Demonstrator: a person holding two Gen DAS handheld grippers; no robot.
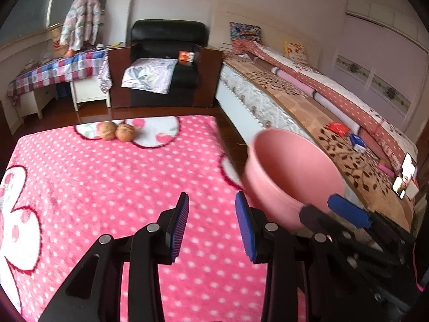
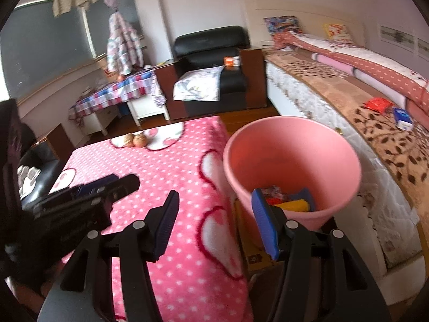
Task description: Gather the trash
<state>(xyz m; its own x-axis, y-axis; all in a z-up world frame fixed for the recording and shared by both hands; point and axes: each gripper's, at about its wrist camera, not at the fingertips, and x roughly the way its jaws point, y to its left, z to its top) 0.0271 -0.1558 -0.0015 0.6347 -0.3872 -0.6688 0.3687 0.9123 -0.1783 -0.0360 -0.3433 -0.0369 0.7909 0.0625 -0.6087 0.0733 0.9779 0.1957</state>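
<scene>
Fleece, plastic and polished wood around a pink bin

The pink polka-dot blanket looks soft and fuzzy beside the smooth, matt plastic bin; behind it, a glossy black leather armchair stands on a shiny wooden floor. Ribbed blue pads line matt black gripper fingers with bright metal pins.

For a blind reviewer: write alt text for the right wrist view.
An open, empty right claw hovers over a pink polka-dot blanket, beside a pink bin holding colourful trash. Two walnuts lie at the blanket's far end; the left claw shows at left.
</scene>
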